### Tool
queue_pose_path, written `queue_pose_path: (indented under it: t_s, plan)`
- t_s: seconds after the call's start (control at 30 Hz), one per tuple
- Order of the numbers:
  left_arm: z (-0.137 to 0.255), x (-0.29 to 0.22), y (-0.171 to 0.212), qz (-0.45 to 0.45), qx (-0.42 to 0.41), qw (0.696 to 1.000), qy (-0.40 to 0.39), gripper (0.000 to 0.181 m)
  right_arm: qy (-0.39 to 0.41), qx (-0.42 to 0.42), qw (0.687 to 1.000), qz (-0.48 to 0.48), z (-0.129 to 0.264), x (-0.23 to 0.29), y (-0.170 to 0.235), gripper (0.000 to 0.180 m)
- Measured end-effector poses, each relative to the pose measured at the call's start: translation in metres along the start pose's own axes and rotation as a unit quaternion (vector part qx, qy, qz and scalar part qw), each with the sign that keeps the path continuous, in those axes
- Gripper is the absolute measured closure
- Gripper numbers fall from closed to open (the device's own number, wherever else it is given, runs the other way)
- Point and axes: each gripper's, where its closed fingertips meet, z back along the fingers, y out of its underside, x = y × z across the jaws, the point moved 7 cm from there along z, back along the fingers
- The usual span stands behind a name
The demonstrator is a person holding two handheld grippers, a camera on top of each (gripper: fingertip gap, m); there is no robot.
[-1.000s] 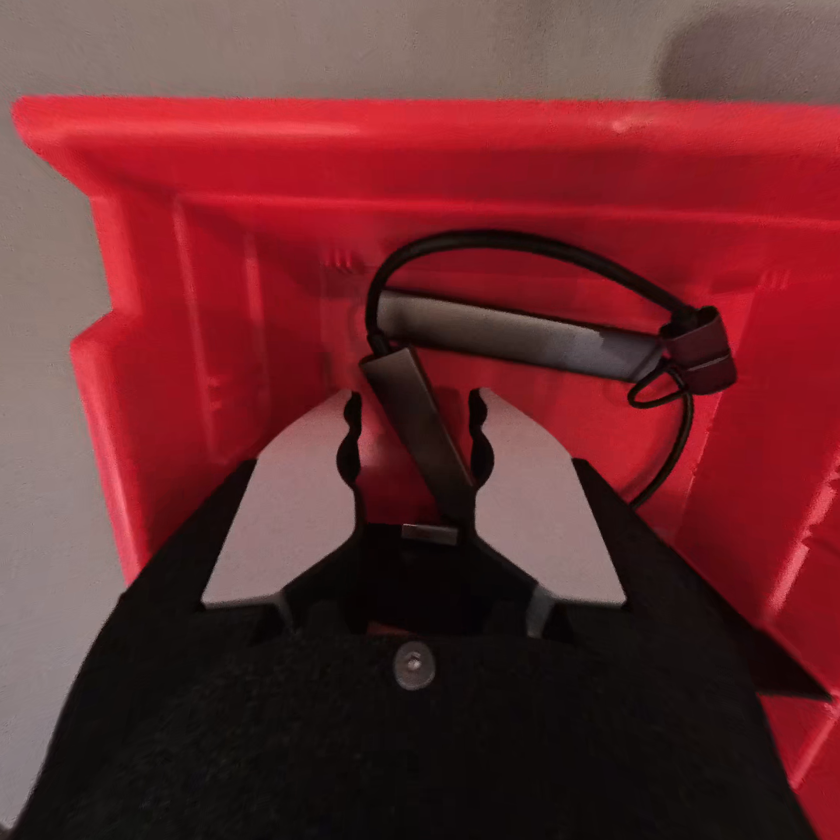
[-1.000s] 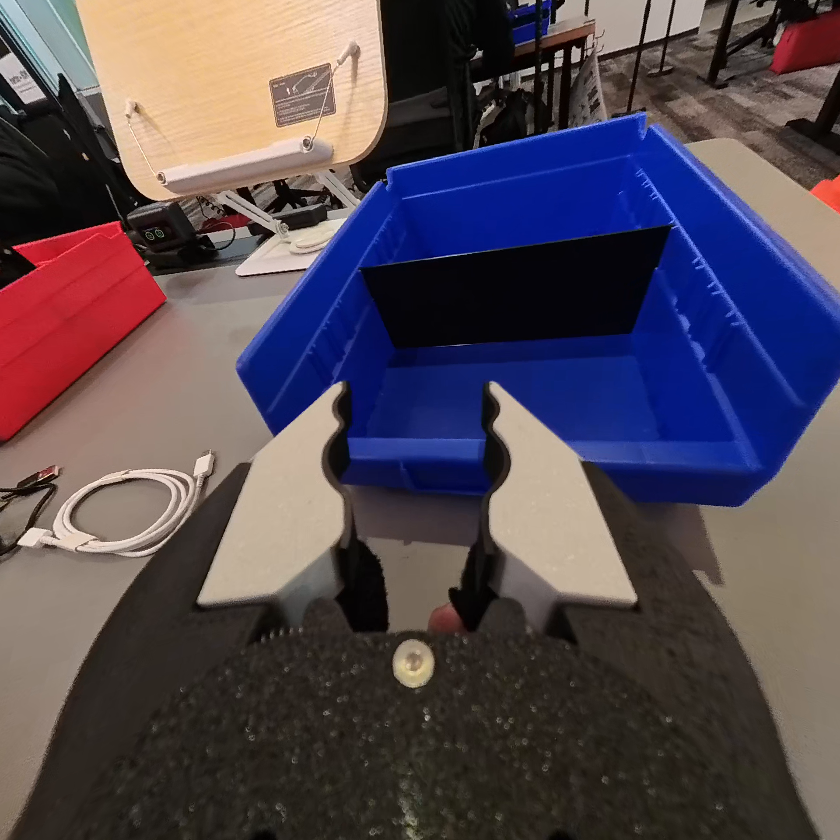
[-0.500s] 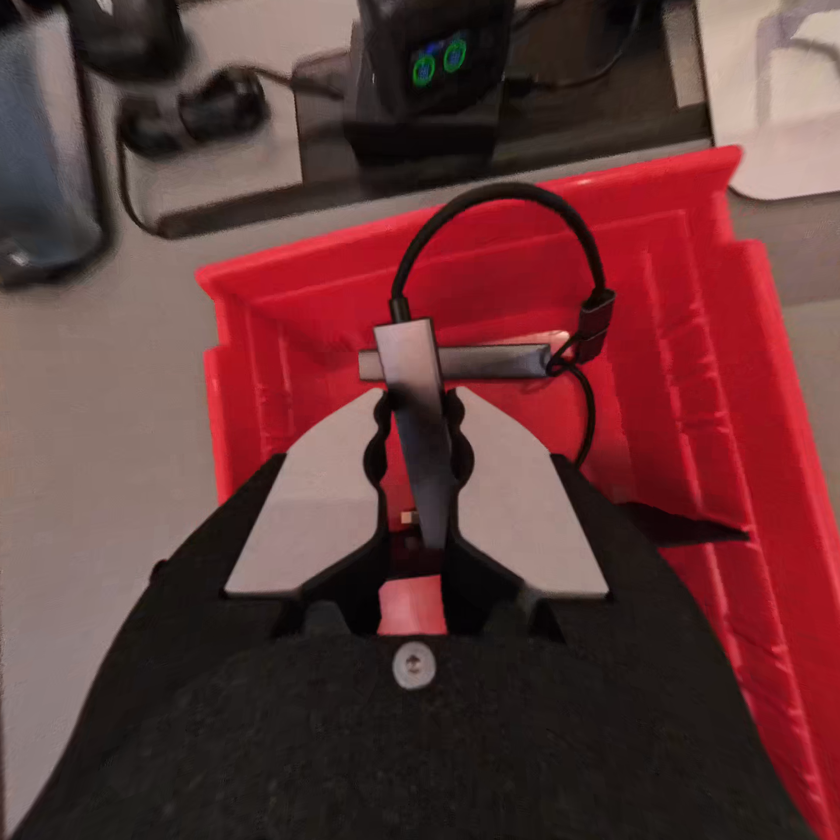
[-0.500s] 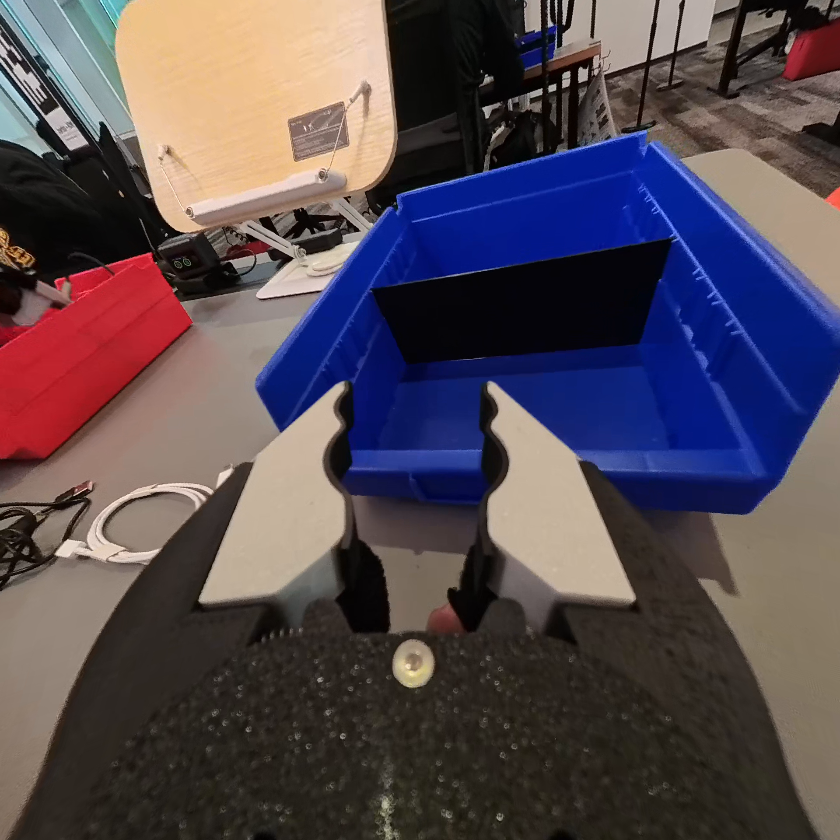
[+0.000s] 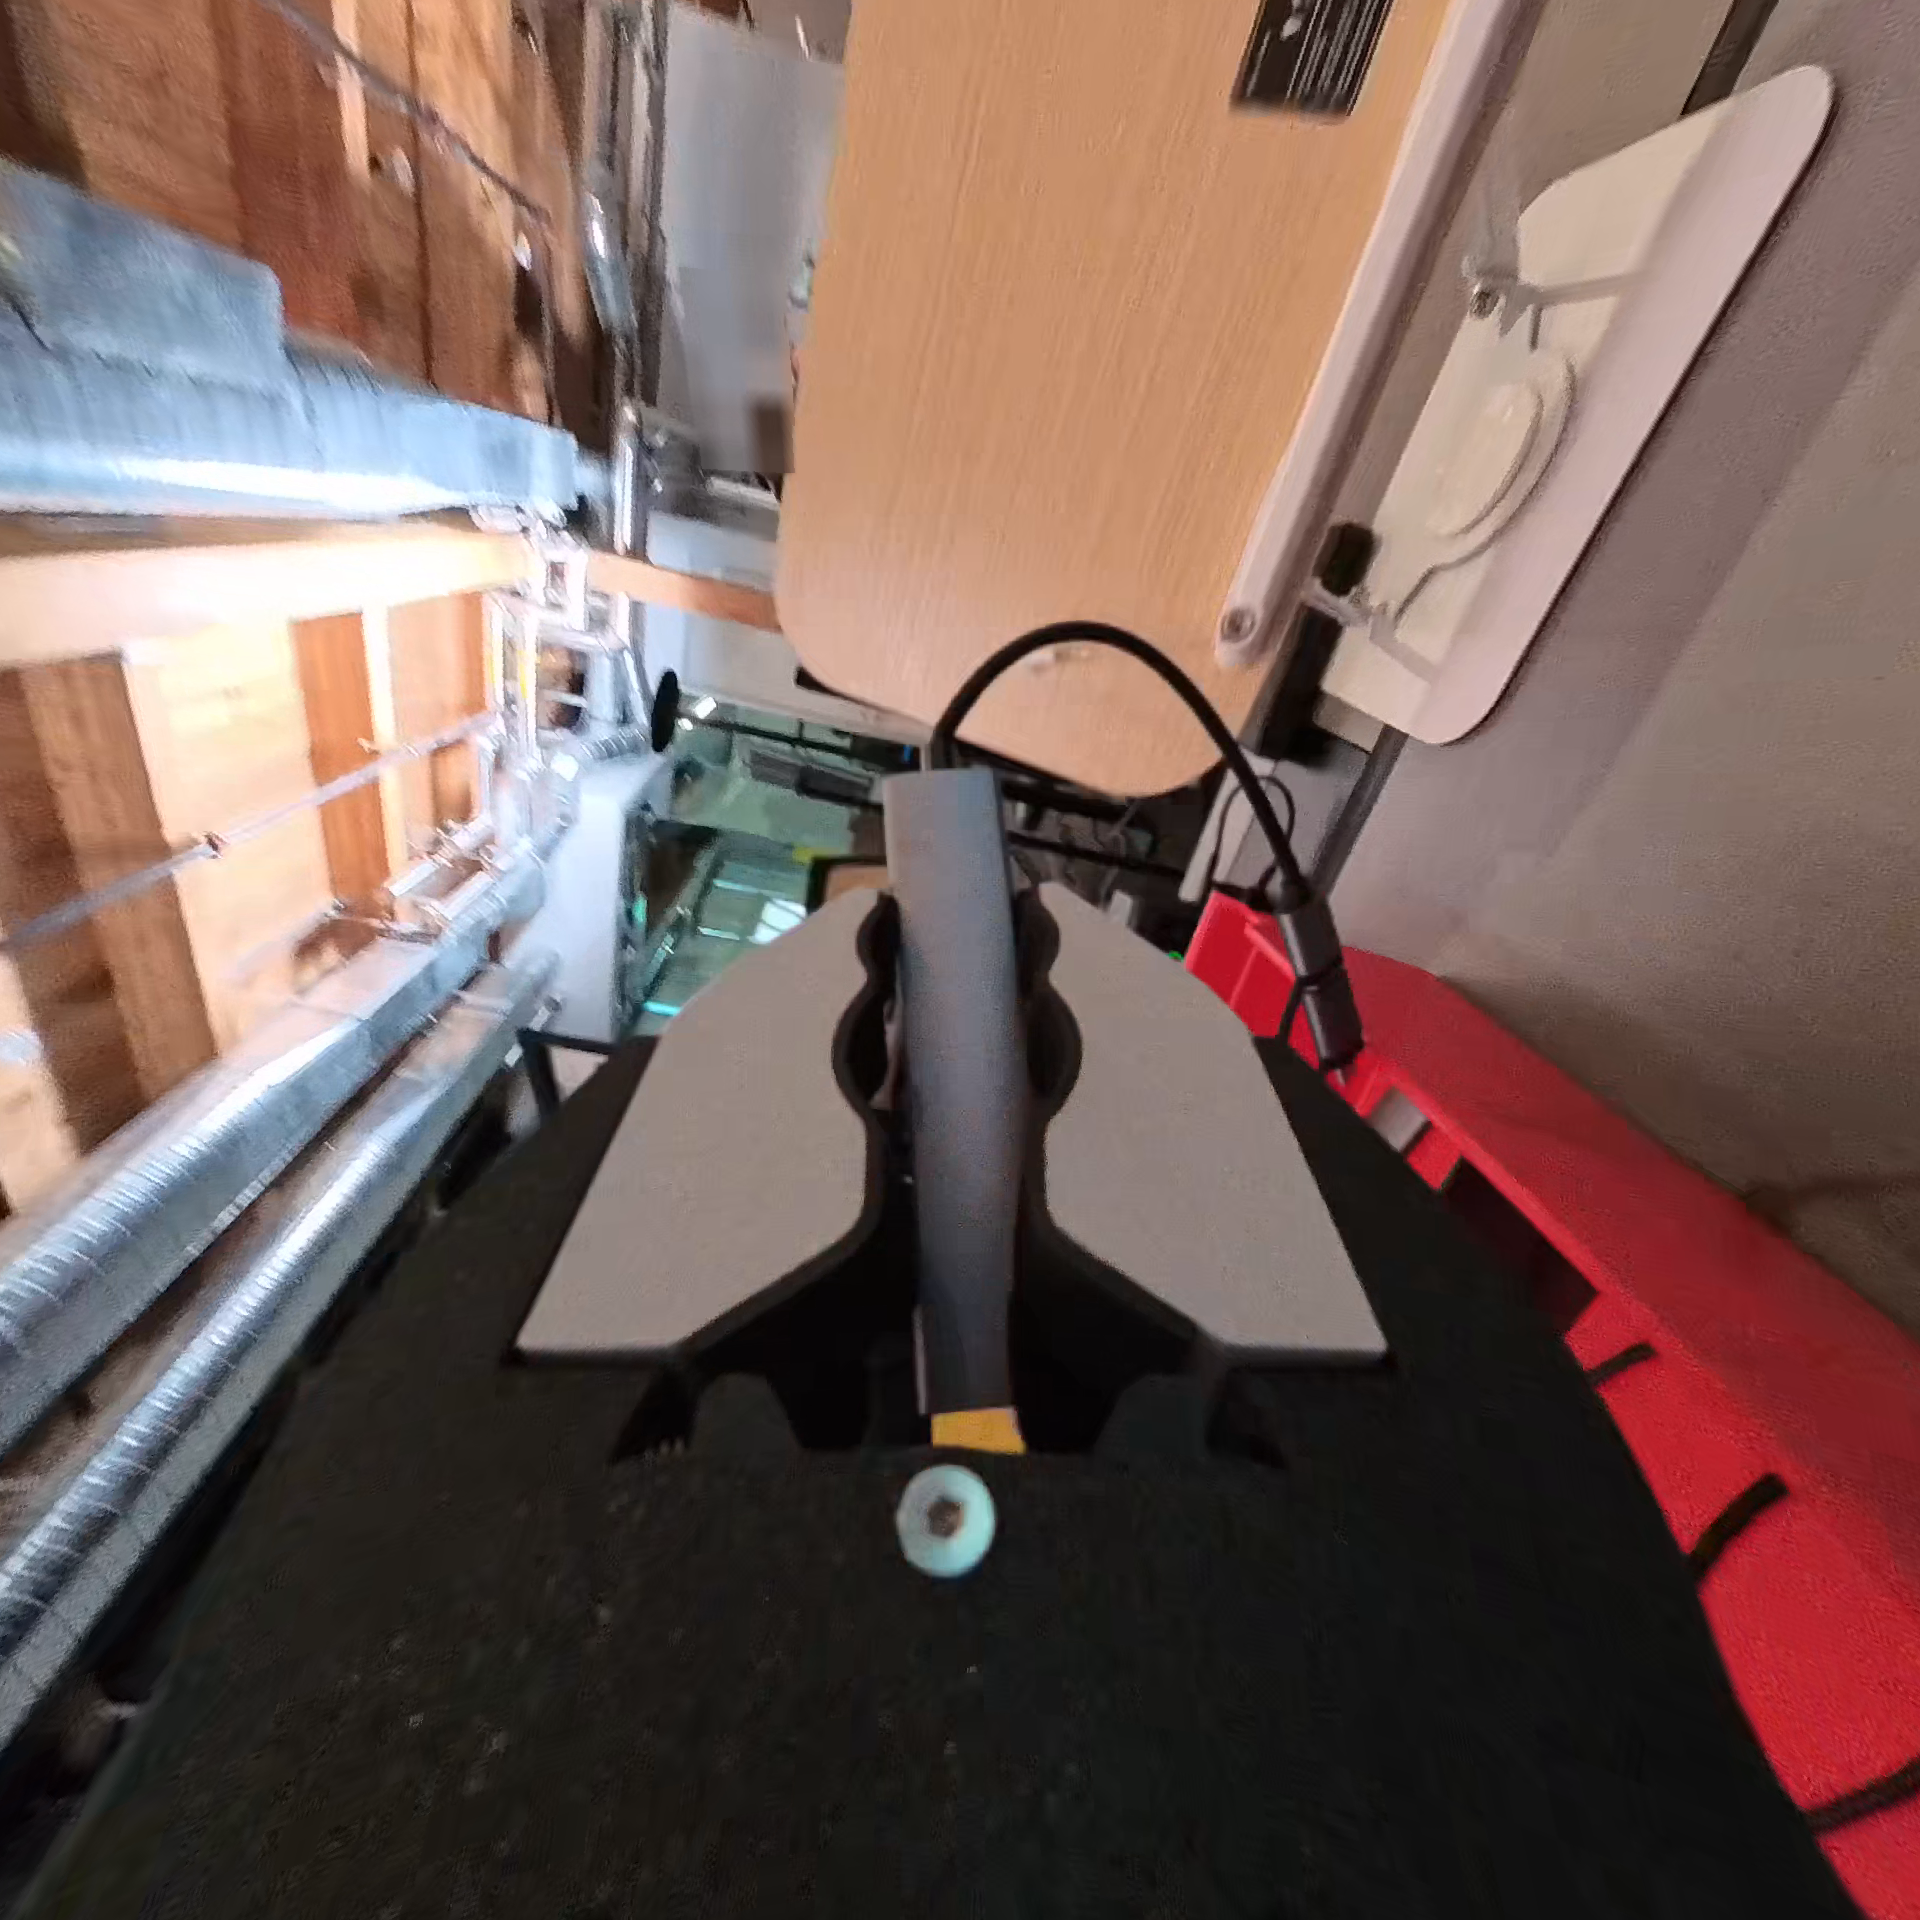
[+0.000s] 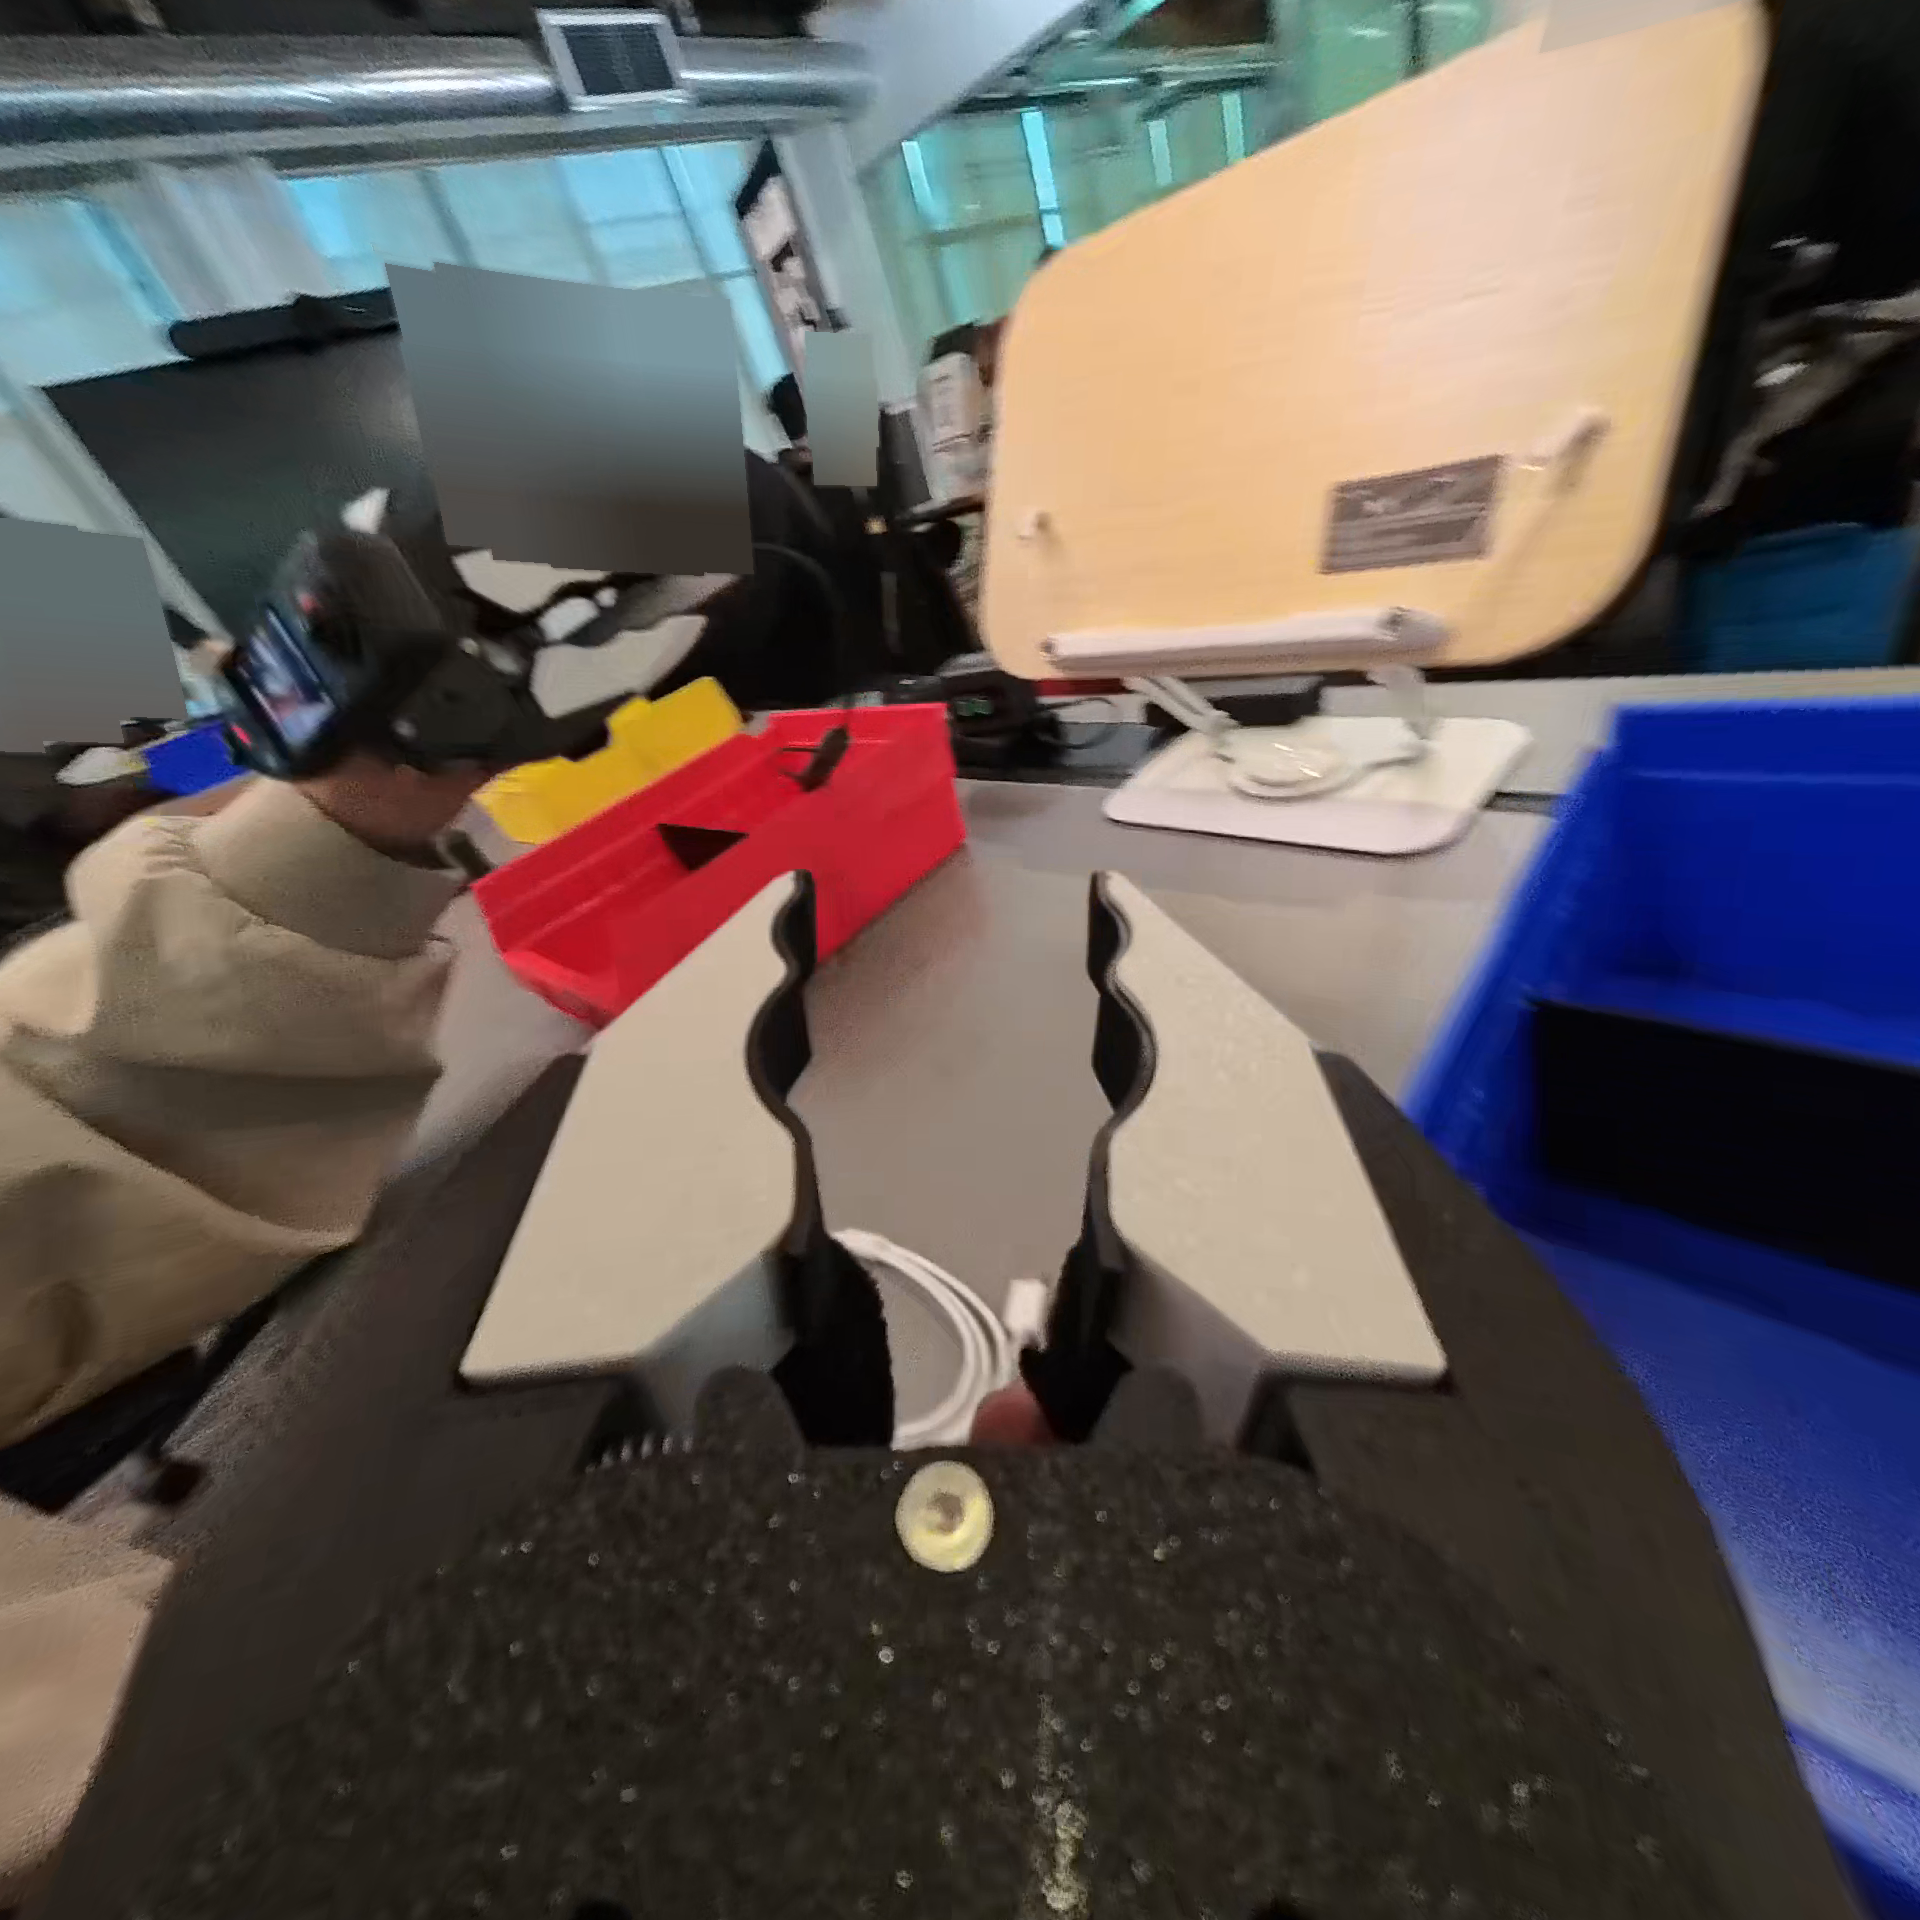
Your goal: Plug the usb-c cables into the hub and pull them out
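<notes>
My left gripper (image 5: pixel 956 920) is shut on the slim grey hub (image 5: pixel 951 1091) and holds it in the air, rolled sideways. The hub's own black cable (image 5: pixel 1101 639) loops from its far end down to a connector (image 5: pixel 1322 987) that hangs over the red bin (image 5: pixel 1662 1351). My right gripper (image 6: pixel 945 904) is open and empty above the grey table. A coiled white cable (image 6: pixel 961 1340) lies on the table under it, seen between the finger bases. The left gripper also shows at the far left of the right wrist view (image 6: pixel 416 675), blurred.
A red bin (image 6: pixel 748 862) with black dividers lies ahead on the table, with a yellow bin (image 6: pixel 613 758) behind it. A blue bin (image 6: pixel 1714 987) stands at the right. A wooden board on a white stand (image 6: pixel 1330 395) is at the back. A beige sleeve (image 6: pixel 208 1039) fills the left. One gripper's finger ends stand about 30 cm off the other's.
My left gripper closed on the hub, lifted it out of the red bin and rolled sideways. My right gripper swung left from the blue bin to above the white cable, still open.
</notes>
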Motion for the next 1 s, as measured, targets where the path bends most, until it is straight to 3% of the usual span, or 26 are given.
queue_pose_path:
  t_s: [0.27, 0.47, 0.57, 0.73, 0.87, 0.93, 1.0]
  plan:
    - [0.068, -0.023, -0.087, -0.105, -0.168, 0.979, -0.052, 0.159, -0.210, 0.004, 0.977, -0.035, -0.069, 0.042, -0.010, 0.127]
    - [0.102, -0.043, -0.131, -0.040, -0.256, 0.966, -0.006, 0.159, -0.315, -0.026, 0.944, -0.098, -0.073, 0.057, -0.002, 0.136]
    - [0.110, -0.054, -0.146, -0.001, -0.277, 0.960, 0.023, 0.159, -0.326, -0.056, 0.933, -0.141, -0.070, 0.053, -0.001, 0.142]
    - [0.110, -0.070, -0.158, 0.044, -0.285, 0.956, 0.058, 0.159, -0.358, -0.069, 0.914, -0.178, -0.061, 0.041, 0.007, 0.167]
    - [0.106, -0.079, -0.150, 0.212, -0.248, 0.934, 0.147, 0.147, -0.342, -0.076, 0.918, -0.187, -0.058, 0.031, 0.022, 0.171]
    - [0.109, -0.080, -0.139, 0.330, -0.227, 0.894, 0.201, 0.146, -0.341, -0.079, 0.914, -0.206, -0.056, 0.028, 0.028, 0.171]
    - [0.111, -0.083, -0.123, 0.452, -0.213, 0.831, 0.247, 0.141, -0.330, -0.082, 0.916, -0.211, -0.056, 0.024, 0.029, 0.173]
